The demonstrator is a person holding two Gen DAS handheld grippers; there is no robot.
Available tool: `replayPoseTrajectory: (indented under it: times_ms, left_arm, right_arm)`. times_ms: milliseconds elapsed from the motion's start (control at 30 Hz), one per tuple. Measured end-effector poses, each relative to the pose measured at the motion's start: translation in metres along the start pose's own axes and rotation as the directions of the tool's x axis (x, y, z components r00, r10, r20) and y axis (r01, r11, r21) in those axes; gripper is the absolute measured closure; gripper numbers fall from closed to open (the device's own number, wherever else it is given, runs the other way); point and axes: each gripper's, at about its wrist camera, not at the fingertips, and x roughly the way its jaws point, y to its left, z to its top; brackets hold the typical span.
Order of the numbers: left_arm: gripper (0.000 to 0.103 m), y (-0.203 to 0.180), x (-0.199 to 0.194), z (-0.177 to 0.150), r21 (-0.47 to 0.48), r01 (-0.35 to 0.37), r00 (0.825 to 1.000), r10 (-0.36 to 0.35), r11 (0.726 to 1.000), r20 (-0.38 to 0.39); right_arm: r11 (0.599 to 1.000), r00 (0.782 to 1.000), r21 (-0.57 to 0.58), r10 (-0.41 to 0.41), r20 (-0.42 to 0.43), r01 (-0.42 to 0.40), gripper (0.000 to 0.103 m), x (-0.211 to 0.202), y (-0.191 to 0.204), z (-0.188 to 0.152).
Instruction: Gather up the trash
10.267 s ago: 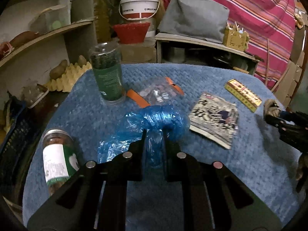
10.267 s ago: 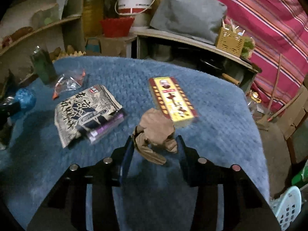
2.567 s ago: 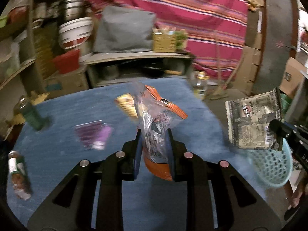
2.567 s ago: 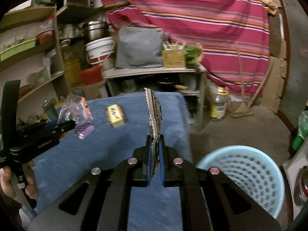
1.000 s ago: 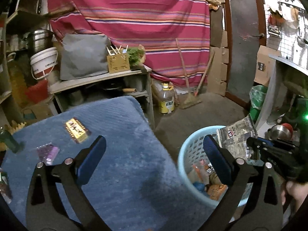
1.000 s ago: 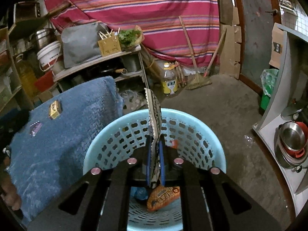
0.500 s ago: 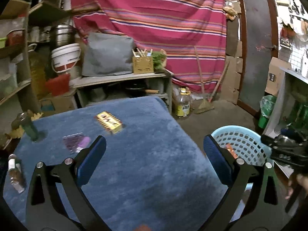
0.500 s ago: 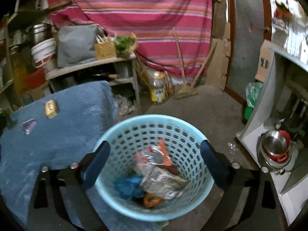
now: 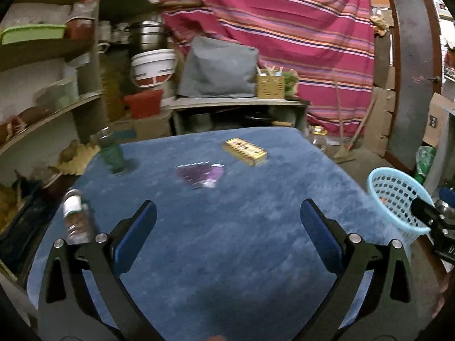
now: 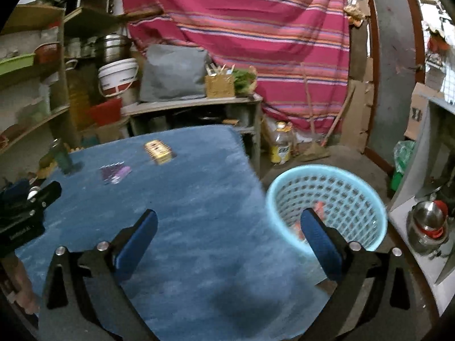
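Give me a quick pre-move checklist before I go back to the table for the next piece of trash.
1. Left claw open and empty: ok.
2. Right claw open and empty: ok.
3. Trash left on the blue table: purple wrapper and yellow box, both lying flat and apart: ok.
4. Path to the wrapper unobstructed: ok.
5. Blue basket upright beside the table: ok.
6. Whether the two jars count as trash: cannot tell.

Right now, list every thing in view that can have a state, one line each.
left gripper: open, empty, over the table.
right gripper: open, empty.
blue basket: upright on the floor, trash inside.
yellow box: lying flat on the table.
purple packet: lying flat.
green jar: upright.
white-labelled jar: upright, too blurred to tell more.
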Motion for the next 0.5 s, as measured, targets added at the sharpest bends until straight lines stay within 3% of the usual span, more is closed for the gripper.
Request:
replayPoseTrajectory:
  times_ms: [167,400,500]
  left_arm:
    - [0.005,0.019,-0.014,-0.021,0.002,-0.021,1.000,0.021,1.000,-0.005]
    - [0.005,0.037,-0.036,-0.043,-0.030,-0.039,0.999,0.039,0.999,-0.002]
    - [0.005,0.044,-0.043,-0.051,-0.036,-0.046,0.999,0.046,0.998,0.001]
  right_arm:
    - [1.000,1.000,0.016,0.012,-0.020,-0.012,0.005,-0.004,0.033,-0.021]
    - [0.997,0.998,-0.061,-0.035,0.050,0.038,0.005,-0.027,0.070,-0.044]
    - [0.998,0.999,-0.060,-0.021,0.047,0.024,0.005,-0.031,0.076,-0.048]
